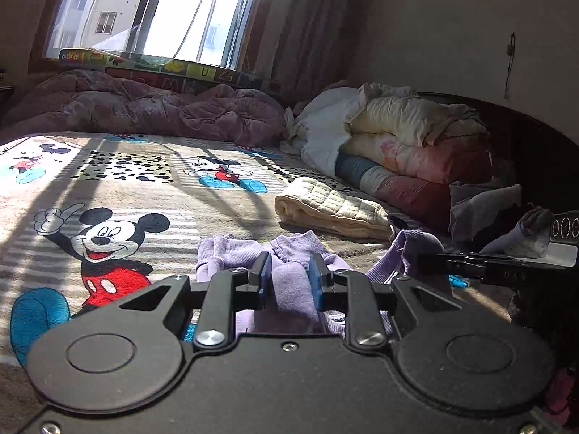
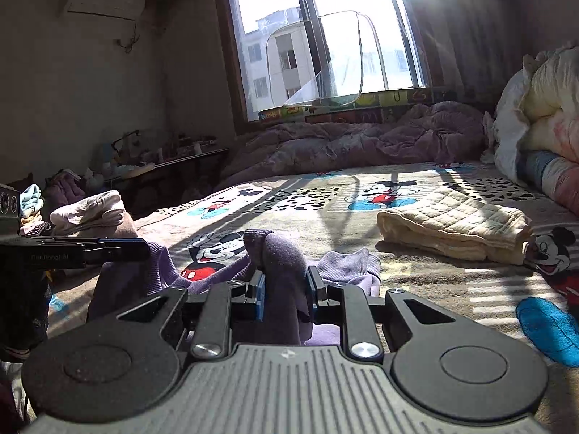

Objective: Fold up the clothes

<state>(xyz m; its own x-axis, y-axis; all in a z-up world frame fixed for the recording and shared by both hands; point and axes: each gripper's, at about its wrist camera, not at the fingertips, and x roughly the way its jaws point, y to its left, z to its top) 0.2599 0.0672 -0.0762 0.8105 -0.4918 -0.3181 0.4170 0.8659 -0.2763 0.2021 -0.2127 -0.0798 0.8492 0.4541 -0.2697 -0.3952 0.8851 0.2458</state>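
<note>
A lilac knit garment (image 1: 231, 249) is lifted above the cartoon-mouse bedspread (image 1: 119, 188). In the left wrist view my left gripper (image 1: 289, 271) is shut on a bunched fold of it, the blue pads pressing the cloth from both sides. My right gripper (image 1: 427, 258) enters from the right edge, gripping another part of the same garment (image 1: 416, 249). In the right wrist view my right gripper (image 2: 284, 282) is shut on a dark purple bunch of the garment (image 2: 282, 253). My left gripper (image 2: 141, 247) comes in from the left, and the cloth hangs between the two. A loose end (image 2: 354, 264) lies on the bed.
A folded cream quilted pad (image 1: 325, 206) lies on the bed to the right. Stacked duvets (image 1: 409, 133) and a purple quilt (image 1: 144, 108) line the far side under the window. A pile of small clothes (image 2: 87, 213) sits at the left bed edge.
</note>
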